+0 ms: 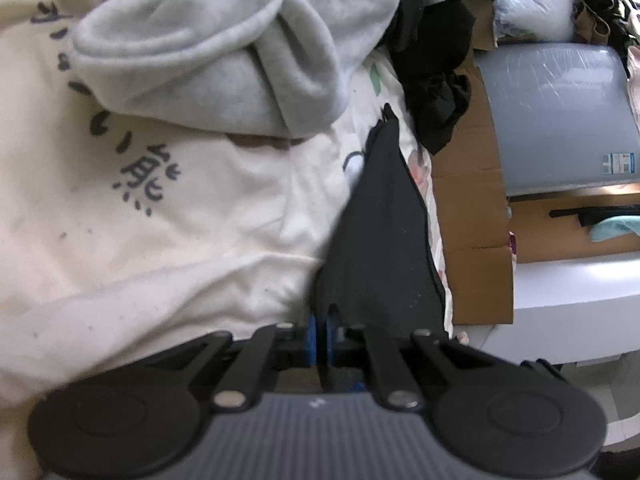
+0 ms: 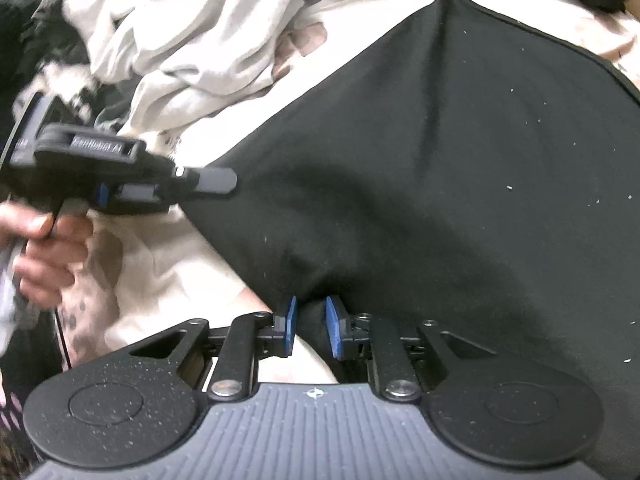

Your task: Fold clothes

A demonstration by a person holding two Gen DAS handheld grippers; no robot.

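Observation:
A black garment [image 2: 420,168] lies spread over a pale patterned sheet [image 2: 168,264]. In the right wrist view my right gripper [image 2: 311,326] is shut on a bunched fold of its near edge, the blue pads pressing the cloth from both sides. My left gripper [image 2: 216,180] enters from the left in that view, held by a hand [image 2: 44,252], its tips at the garment's left edge. In the left wrist view the left gripper [image 1: 322,328] is shut on a corner of the black garment [image 1: 380,232], which stretches away in a taut narrow strip.
A cream garment with dark printed characters [image 1: 140,200] and a grey sweatshirt [image 1: 224,48] lie to the left. Crumpled pale clothes [image 2: 192,36] lie at the back. More black clothes [image 1: 436,68], cardboard [image 1: 476,224] and a grey box [image 1: 560,120] stand at the right.

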